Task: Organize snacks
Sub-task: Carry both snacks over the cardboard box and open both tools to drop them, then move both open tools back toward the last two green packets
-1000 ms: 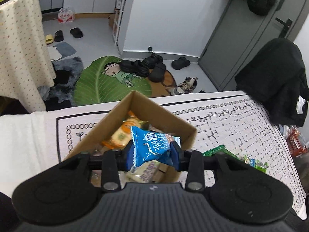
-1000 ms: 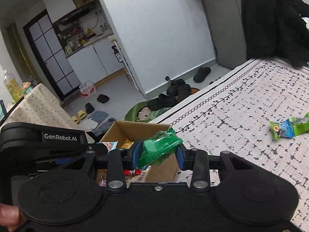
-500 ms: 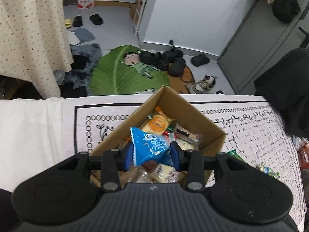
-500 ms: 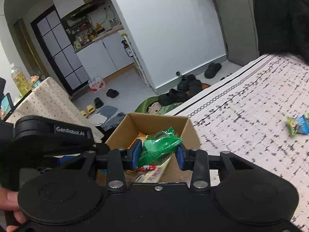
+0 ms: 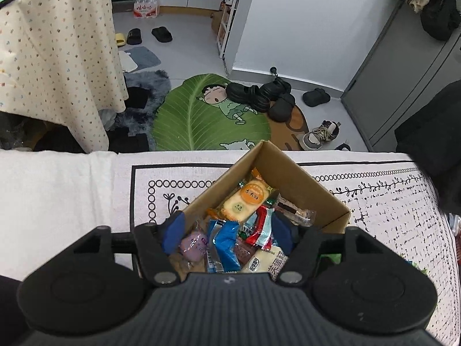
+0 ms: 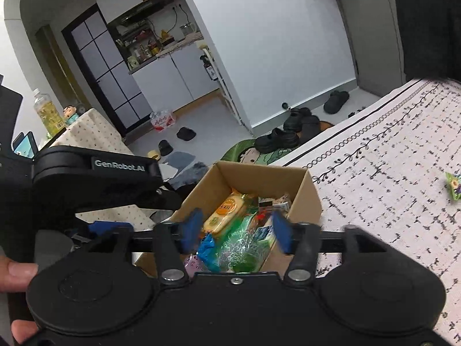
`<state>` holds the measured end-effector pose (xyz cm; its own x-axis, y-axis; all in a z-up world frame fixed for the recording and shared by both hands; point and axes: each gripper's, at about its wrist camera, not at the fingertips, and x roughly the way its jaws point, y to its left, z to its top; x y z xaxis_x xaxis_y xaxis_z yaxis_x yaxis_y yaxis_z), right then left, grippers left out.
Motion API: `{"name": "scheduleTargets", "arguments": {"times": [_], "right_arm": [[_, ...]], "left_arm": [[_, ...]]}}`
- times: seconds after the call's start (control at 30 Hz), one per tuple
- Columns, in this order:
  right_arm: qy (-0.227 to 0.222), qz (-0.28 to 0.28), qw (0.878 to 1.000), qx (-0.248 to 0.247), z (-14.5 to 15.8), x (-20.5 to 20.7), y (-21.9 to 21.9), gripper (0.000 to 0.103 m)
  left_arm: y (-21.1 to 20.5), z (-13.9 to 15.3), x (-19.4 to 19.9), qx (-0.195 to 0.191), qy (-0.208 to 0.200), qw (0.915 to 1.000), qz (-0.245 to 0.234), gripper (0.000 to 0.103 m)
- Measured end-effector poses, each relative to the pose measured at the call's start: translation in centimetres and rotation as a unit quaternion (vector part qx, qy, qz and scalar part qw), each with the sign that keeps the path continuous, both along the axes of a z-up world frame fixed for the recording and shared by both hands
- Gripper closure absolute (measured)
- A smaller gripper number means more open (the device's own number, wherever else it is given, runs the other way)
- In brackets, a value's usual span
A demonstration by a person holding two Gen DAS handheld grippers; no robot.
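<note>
**Both claws let go over the snack box**

Half a second before, each claw had been clamped on a packet; now both had spread and the packets had dropped. The left claw (image 5: 229,232) stood wide apart and empty above the cardboard box (image 5: 291,170), and the blue packet (image 5: 223,245) it had carried lay on the heap inside. The right claw (image 6: 236,232) was likewise spread with nothing between its pads, and the green packet (image 6: 240,243) lay just below it in the near end of the box, blurred, so whether it had fully settled could not be told.

The box sat on the patterned cloth (image 6: 389,201) covering the surface, whether bench or bed could not be told, and already held a good pile: an orange-labelled cracker pack (image 5: 245,200), a red wrapper (image 5: 260,229), a pink sweet (image 5: 193,245) and others. By that showing the task was well advanced. At least one loose snack (image 6: 453,186) remained out on the cloth, well apart from the box, and a scrap of green showed behind the left claw's right finger, perhaps another.
</note>
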<state>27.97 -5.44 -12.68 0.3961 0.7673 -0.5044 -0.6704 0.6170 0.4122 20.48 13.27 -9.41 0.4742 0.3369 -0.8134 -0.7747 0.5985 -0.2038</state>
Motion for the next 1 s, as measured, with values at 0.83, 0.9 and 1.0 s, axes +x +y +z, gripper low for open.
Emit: {"name": "scheduleTargets", "arguments": {"times": [0.83,0.9,1.0], "right_arm": [[-0.073,-0.185,0.978,-0.064,0.5,3.7,-8.1,0.007],[-0.071,-0.2,0.975,-0.061,0.4,4.1,-8.7,0.007],[-0.07,-0.2,0.977,-0.036,0.6,4.4,-9.9,0.0]], "left_arm": [[-5.1,1.6,1.5,0.019,0.001,0.9988,-0.046,0.02],[-5.6,1.4,1.8,0.017,0.001,0.9986,-0.051,0.02],[-6.5,1.3,2.3,0.018,0.0,0.9978,-0.064,0.02]]}}
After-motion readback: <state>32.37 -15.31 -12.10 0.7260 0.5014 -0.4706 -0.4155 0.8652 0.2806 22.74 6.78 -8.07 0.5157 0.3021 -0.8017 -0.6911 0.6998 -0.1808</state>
